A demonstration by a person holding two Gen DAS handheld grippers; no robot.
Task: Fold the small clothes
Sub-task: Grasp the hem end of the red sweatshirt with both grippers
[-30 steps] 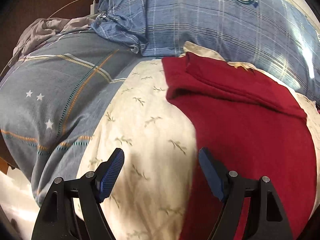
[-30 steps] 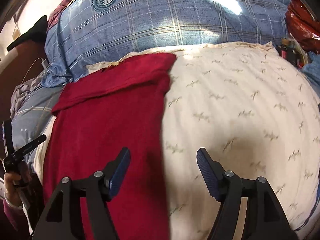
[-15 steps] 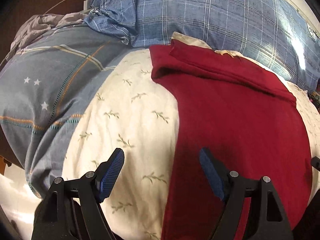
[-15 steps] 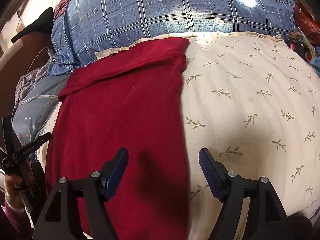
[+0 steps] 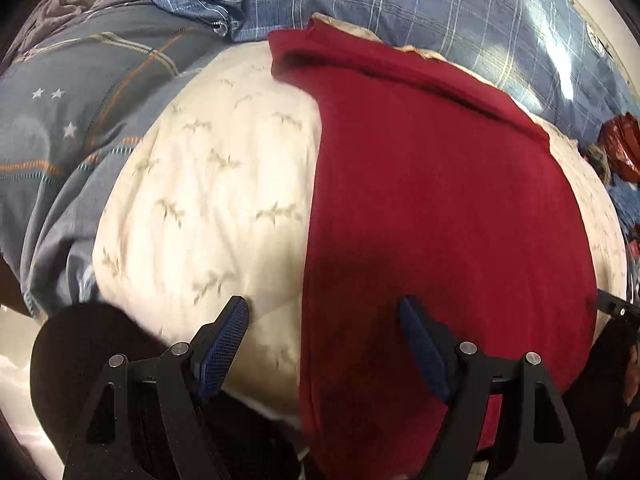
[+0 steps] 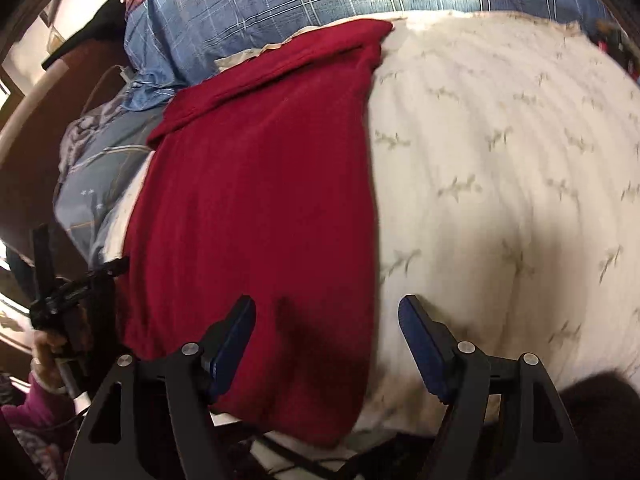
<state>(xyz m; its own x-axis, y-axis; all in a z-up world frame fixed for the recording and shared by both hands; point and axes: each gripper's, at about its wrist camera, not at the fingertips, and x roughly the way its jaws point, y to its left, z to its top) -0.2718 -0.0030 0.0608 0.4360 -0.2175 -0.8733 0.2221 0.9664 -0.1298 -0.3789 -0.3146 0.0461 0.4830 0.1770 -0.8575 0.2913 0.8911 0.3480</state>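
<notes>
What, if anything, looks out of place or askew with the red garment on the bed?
Nothing is damaged or spilled. The red garment lies mostly flat on the cream quilt, with its far end already folded over; its near end hangs over the quilt's edge.

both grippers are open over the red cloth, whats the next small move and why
Probably lower both and pinch the near hem. The red cloth lies flat on the cream quilt, its near edge hanging by the left gripper and right gripper, jaws open and empty.

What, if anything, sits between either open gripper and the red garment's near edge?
Nothing visible. The left gripper and right gripper each straddle a side edge of the red garment on the cream quilt.
</notes>
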